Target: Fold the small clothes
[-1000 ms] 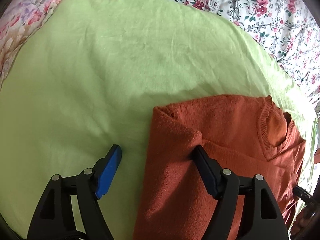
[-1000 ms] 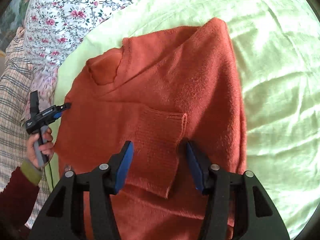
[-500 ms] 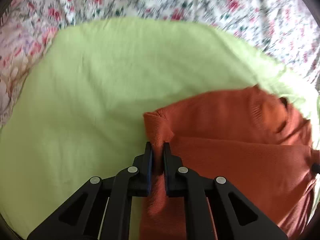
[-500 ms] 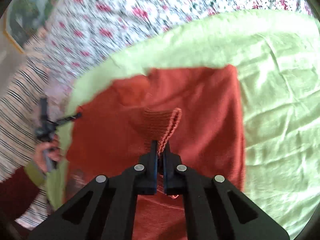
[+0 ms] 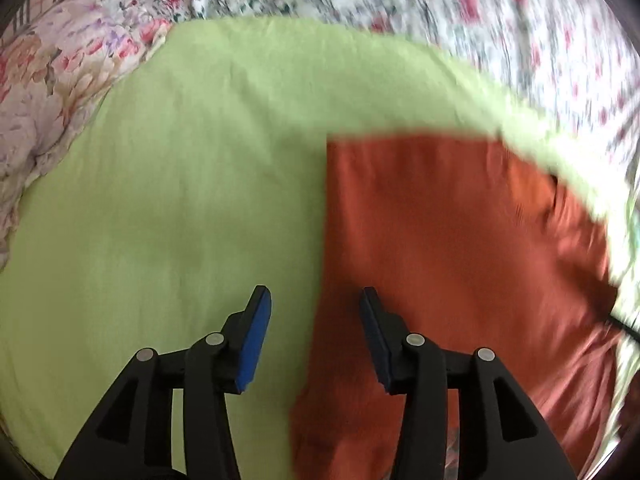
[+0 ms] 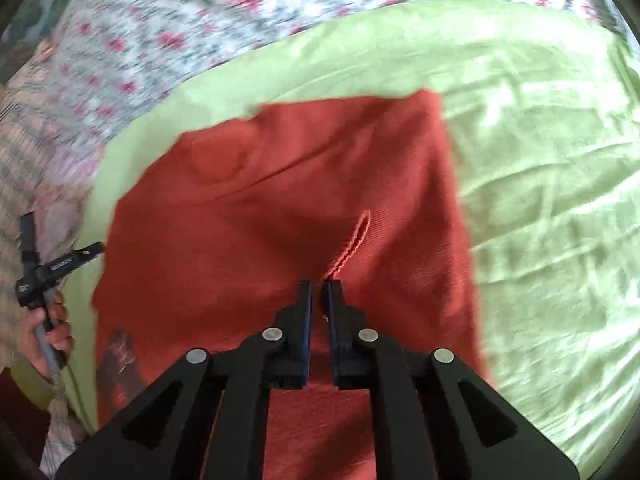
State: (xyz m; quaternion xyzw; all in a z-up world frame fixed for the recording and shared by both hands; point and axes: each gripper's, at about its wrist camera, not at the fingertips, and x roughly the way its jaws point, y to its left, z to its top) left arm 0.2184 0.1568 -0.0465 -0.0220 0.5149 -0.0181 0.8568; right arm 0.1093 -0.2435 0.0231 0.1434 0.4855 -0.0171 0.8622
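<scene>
My work surface: bed with floral bedspread (image 5: 500,12), lime green sheet (image 5: 180,200) spread over it, rust-orange sweater (image 6: 280,208) flat on sheet.

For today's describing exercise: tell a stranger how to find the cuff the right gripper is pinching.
Find the green sheet, then the orange sweater lying on it. Mid-sweater, the right gripper pinches a cuff: the only ribbed, raised edge on the flat knit.

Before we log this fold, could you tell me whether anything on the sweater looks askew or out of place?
Yes: the ribbed cuff stands up off the sweater in a ridge instead of lying flat, its end pinched in the right gripper. The left gripper is open, astride the sweater's side edge, holding nothing. Both views are blurred.
</scene>
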